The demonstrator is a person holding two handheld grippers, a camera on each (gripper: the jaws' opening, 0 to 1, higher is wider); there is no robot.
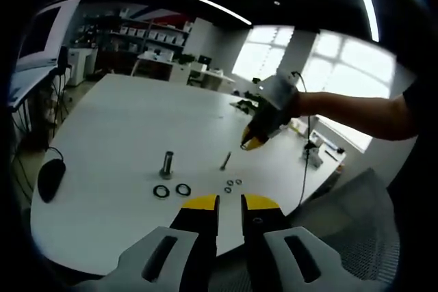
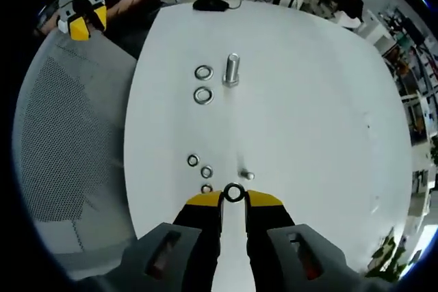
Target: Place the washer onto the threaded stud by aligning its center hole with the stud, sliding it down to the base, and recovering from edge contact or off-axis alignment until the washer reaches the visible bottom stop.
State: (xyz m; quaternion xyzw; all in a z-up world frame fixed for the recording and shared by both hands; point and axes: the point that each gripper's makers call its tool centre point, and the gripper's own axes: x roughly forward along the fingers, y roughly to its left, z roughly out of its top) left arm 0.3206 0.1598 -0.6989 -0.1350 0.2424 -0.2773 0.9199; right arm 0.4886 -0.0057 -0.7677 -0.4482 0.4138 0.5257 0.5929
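Right claw [image 2: 234, 200] tips pinching washer [image 2: 234, 193], small stud [image 2: 246, 175] just beyond

A workshop-like lab or office: a big white table [image 1: 123, 128] stands before shelving racks [image 1: 147, 32] stacked with boxes, a monitor [image 1: 41, 32] at one side, a mesh chair [image 2: 68, 141], large bright windows [image 1: 321, 66].

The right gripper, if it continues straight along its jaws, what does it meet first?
Probably the small stud just beyond the washer the right gripper holds; depth is unclear, so it might pass above.
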